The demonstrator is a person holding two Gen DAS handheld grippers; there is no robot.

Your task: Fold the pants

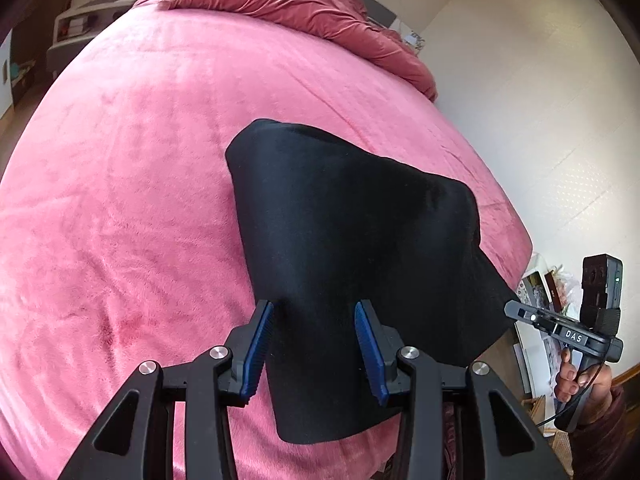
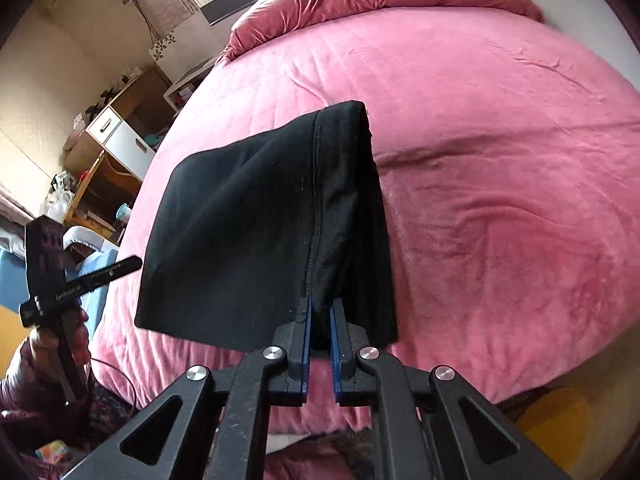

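Black pants hang over pink bed. Right gripper clamped on near edge; left gripper half-spread, jaws straddling cloth, grip uncertain.

Both wrist cameras look steeply down, close over the shared pink bed.

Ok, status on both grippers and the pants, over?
Right hand-held gripper shut on pants, edge lifted off the pink bed. Left hand-held gripper half open around the cloth, pads not pressing. Nothing in the way.
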